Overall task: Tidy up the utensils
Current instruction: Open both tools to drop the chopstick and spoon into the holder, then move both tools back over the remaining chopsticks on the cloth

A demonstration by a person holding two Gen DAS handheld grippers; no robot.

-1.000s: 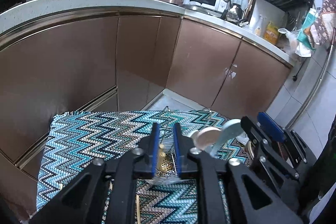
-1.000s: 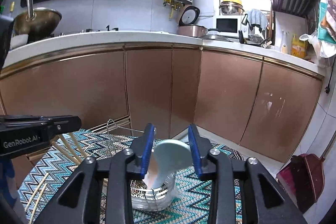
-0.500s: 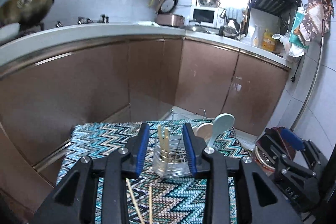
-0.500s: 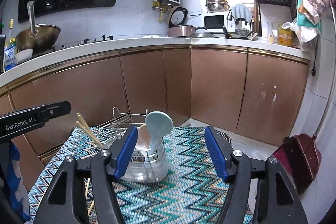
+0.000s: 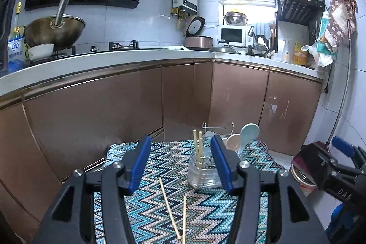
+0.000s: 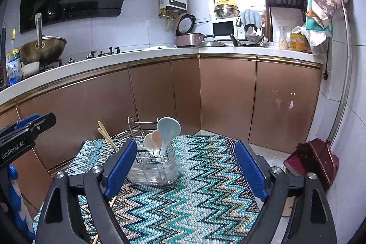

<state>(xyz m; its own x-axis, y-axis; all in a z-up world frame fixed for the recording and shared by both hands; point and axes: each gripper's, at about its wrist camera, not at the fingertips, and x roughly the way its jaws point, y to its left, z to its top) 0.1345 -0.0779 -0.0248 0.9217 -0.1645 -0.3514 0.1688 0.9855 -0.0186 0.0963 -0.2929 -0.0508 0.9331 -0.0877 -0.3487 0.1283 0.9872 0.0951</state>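
Standing in the holder point(image 6: 157, 166) — spoons point(image 6: 168, 129), chopsticks point(image 5: 198, 148) (both tongs empty).

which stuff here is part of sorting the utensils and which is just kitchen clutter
Job:
- wire utensil holder in clear tray
- pale blue plastic spoon
- two wooden chopsticks standing in holder
- two loose wooden chopsticks on zigzag cloth

Lying about:
- steel wok
- white microwave
- dark red dustpan

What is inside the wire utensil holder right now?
The wire utensil holder holds two chopsticks, a light blue spoon and two pale spoons, all standing. Their lower ends are hidden behind the wires and clear base.
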